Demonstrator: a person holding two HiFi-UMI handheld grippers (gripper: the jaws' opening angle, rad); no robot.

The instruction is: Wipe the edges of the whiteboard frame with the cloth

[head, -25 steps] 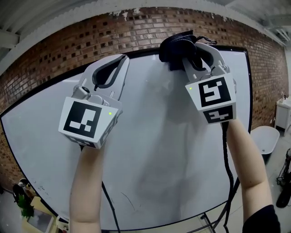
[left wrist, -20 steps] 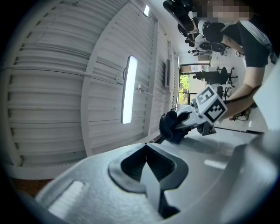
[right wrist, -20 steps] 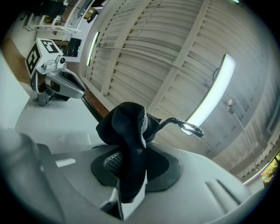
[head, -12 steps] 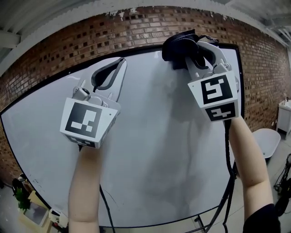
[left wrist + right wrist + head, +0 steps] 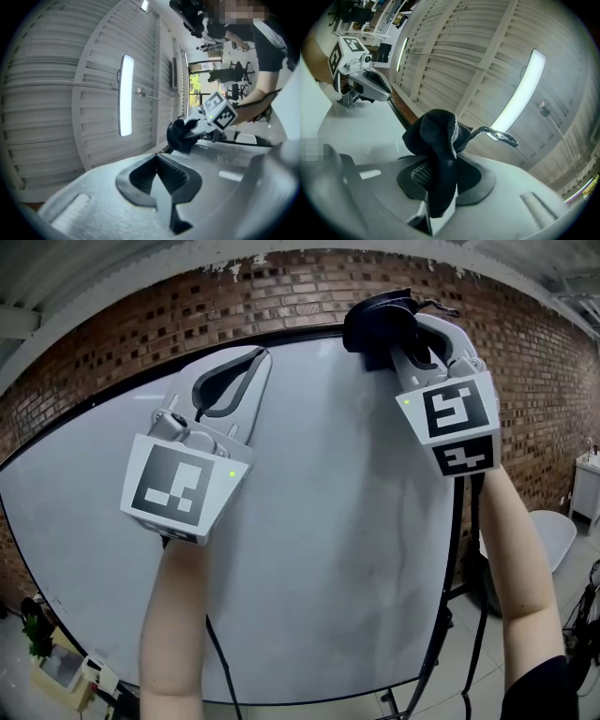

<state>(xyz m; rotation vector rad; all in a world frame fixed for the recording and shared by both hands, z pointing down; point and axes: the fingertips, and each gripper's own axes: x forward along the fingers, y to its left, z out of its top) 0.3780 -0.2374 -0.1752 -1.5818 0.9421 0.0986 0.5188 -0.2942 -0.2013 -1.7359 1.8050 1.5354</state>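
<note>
Your right gripper (image 5: 401,334) is pinching the dark cloth (image 5: 373,326) at 12 o'clock on the whiteboard frame (image 5: 300,335), further right than before. Your left gripper (image 5: 236,379) is staying pressed together, empty, by the whiteboard (image 5: 328,521). A brick wall (image 5: 112,362) is standing behind.

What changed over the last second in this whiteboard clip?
The right gripper, shut on the dark cloth, slid rightward along the top edge of the whiteboard frame, closer to its top right corner. Nothing was taken up or let go. The left gripper stayed shut and empty, its tips near the top edge.
</note>
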